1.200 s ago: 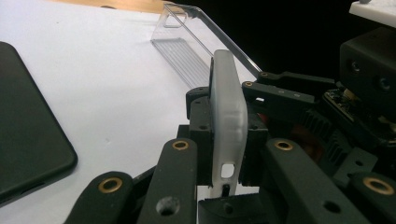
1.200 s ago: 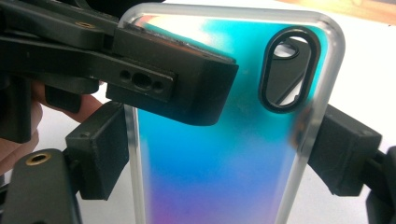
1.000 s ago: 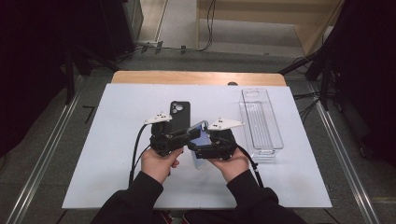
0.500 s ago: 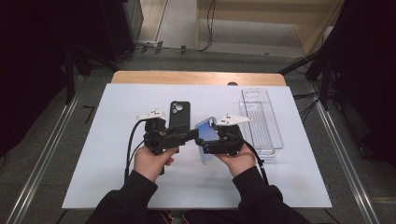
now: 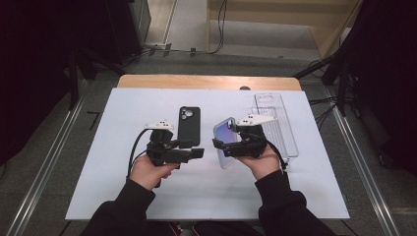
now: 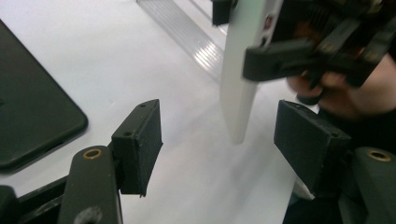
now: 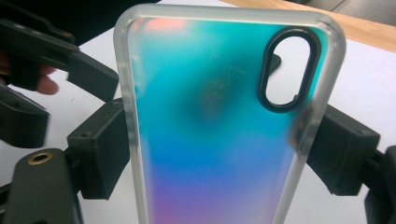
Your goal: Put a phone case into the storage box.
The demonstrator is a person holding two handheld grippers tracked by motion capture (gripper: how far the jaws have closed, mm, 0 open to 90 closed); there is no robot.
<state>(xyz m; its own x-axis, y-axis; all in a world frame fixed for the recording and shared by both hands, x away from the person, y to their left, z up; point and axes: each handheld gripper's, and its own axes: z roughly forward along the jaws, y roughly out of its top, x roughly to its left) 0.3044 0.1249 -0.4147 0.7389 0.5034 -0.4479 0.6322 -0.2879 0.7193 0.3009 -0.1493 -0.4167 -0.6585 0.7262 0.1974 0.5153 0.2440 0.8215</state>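
Right gripper (image 5: 220,146), held in the person's right hand (image 5: 263,160), clamps its two black jaws on the long edges of a translucent phone case with a blue-to-purple iridescent back and a black-ringed oval camera cutout (image 7: 219,121). From the high view the case (image 5: 225,139) stands tilted above the white table cover (image 5: 123,113), just left of the clear plastic rectangular tray (image 5: 280,123) that lies at the cover's right side.

Left gripper (image 5: 199,154), held in the left hand (image 5: 147,169), points toward the right gripper. Its jaws have just been opening and now stand apart with nothing pressed between them; in the left gripper view the case's pale edge (image 6: 240,79) hangs beyond the gap between its pads (image 6: 140,144), clear of both.

Beside the left gripper, a black phone case with a round camera opening (image 5: 189,125) lies flat on the cover, and the left gripper view shows its rounded corner (image 6: 32,116).
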